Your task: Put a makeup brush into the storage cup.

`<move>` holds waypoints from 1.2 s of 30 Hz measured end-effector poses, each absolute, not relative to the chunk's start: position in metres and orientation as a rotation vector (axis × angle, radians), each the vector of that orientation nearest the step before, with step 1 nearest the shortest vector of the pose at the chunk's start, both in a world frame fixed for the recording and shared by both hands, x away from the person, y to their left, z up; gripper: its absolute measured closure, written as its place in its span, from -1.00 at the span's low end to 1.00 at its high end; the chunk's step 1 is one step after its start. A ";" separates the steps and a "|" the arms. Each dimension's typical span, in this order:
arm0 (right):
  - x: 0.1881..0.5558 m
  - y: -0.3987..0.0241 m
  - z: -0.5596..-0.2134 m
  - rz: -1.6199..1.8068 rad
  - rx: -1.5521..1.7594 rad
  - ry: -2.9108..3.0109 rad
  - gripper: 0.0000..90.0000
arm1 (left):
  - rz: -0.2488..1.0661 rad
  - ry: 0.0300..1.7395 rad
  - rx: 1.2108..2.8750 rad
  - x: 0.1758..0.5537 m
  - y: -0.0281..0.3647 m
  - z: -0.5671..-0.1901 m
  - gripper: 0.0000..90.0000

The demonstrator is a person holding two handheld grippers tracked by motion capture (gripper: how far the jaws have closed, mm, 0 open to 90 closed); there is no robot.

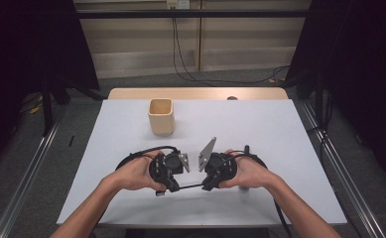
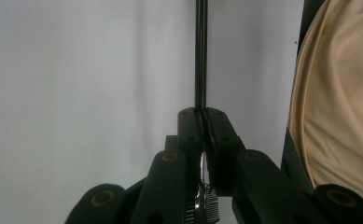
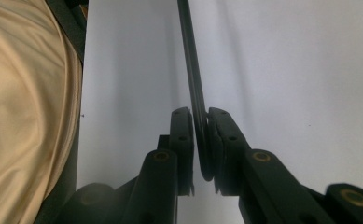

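I have one thin black rod [image 1: 191, 187], its long axis running level from side to side between my two grippers, low over the near part of the white table [image 1: 280, 148]. My left gripper [image 2: 201, 114] is clamped on one end; my right gripper [image 3: 200, 114] has its jaws pressed on the other, rounded end. One beige square cup [image 1: 161, 115] stands upright well beyond them.
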State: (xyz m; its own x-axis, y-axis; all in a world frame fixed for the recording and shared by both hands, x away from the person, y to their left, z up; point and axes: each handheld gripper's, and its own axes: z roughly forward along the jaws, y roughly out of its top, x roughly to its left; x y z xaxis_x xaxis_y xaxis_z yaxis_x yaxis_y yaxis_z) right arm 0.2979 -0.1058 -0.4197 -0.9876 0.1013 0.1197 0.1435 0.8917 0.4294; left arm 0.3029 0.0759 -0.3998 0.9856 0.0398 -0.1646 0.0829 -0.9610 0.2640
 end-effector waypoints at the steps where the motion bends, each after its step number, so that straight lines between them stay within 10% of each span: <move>1: 0.298 -0.106 -0.420 -0.682 -0.194 -2.959 0.82 | -0.224 0.089 2.858 0.303 0.076 -0.400 0.90; 36: 0.298 -0.111 -0.416 -0.714 -0.192 -2.930 0.92 | -0.172 0.175 2.705 0.310 0.088 -0.400 0.58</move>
